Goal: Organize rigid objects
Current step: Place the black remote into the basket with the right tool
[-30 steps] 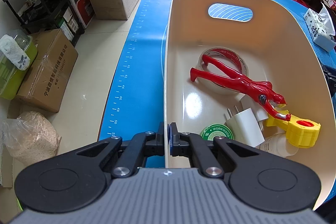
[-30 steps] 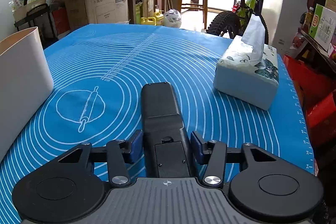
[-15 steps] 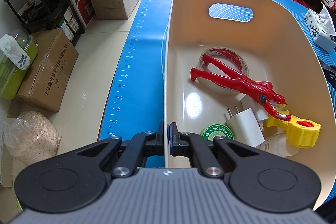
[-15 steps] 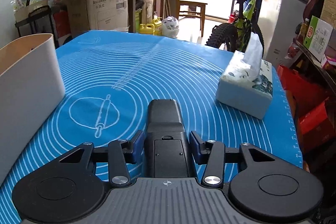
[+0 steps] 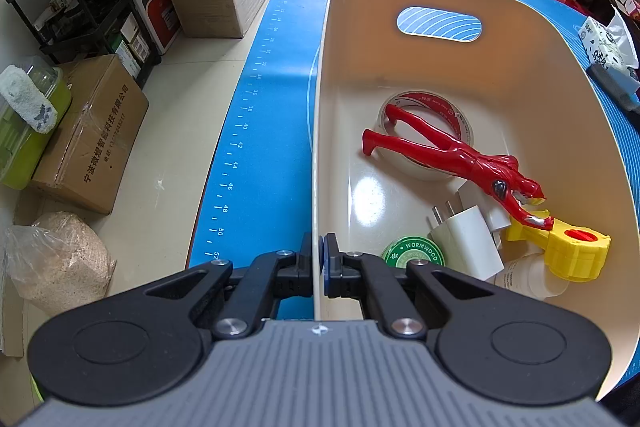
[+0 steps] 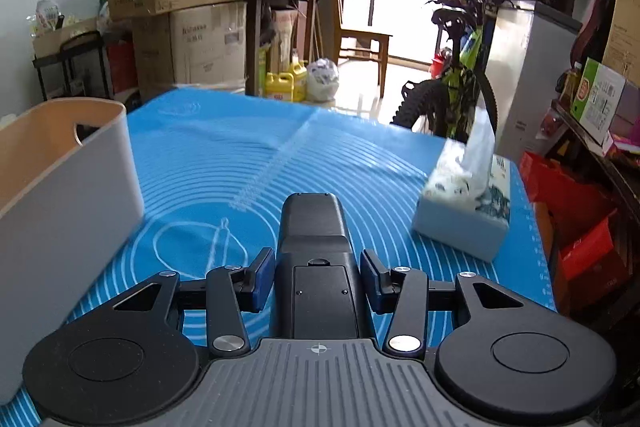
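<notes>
My left gripper (image 5: 319, 259) is shut on the near left rim of a cream plastic bin (image 5: 520, 67). The bin holds a red toy figure (image 5: 448, 151), a tape roll (image 5: 456, 117), a white charger plug (image 5: 468, 237), a green round tin (image 5: 414, 253), a yellow toy part (image 5: 568, 255) and a white bottle (image 5: 524, 275). My right gripper (image 6: 318, 277) is shut on a black remote control (image 6: 314, 255) and holds it lifted above the blue mat (image 6: 224, 163). The bin's outer wall (image 6: 68, 187) stands to its left.
A tissue box (image 6: 468, 203) sits on the mat at the right, near the table's right edge; it also shows in the left wrist view (image 5: 608, 51). Cardboard boxes (image 5: 88, 131), a shelf rack and a grain bag (image 5: 60, 259) stand on the floor at the left. A bicycle (image 6: 452, 87) stands beyond the table.
My right gripper has lifted the remote off the mat and tilted upward. My left gripper has stayed clamped on the bin's rim.
</notes>
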{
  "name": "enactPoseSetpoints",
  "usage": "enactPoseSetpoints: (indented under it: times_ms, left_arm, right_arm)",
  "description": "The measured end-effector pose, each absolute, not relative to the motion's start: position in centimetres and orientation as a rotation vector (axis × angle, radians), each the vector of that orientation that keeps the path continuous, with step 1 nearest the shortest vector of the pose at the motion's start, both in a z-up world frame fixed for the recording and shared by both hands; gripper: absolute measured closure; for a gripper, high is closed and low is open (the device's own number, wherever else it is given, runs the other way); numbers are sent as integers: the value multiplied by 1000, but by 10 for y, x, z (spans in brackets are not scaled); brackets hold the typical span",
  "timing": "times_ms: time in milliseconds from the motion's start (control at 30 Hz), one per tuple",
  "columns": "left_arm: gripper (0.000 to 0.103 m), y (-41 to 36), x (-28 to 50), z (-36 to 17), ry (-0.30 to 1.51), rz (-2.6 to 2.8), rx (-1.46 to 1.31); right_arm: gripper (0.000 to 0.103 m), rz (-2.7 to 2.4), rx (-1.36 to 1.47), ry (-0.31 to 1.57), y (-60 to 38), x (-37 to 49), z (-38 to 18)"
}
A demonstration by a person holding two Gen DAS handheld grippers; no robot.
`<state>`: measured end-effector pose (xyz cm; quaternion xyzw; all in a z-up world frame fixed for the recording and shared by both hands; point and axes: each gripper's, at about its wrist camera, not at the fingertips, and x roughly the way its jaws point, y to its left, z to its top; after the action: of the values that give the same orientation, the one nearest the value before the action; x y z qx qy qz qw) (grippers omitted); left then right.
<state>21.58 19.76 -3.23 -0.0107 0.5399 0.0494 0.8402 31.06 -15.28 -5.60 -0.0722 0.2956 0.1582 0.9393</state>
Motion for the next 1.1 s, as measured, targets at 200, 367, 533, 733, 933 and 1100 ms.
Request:
enactPoseSetpoints:
  times_ms: [200,367,533,733,933,1100]
  left_arm:
    - [97,195,216,-33,1143,115,-15]
    - [98,195,217,-32,1144,121,-21]
    - [97,193,217,-32,1142,130,-16]
    - [97,194,216,-31,1139,130,-23]
    - [98,197,215,-31,1132,120,-33]
    - [98,199,215,-32,1130,109,-40]
  right_arm:
    - [51,390,-184,537,-125,297,-15]
    - [51,459,-210,485,-94,282,22]
    - [51,535,-212,463,-57,271,45]
    - [51,619,-240,540,1,261,31]
    - [51,659,-267,639,50,254,-3]
    - [51,644,-301,721,65,257,-21]
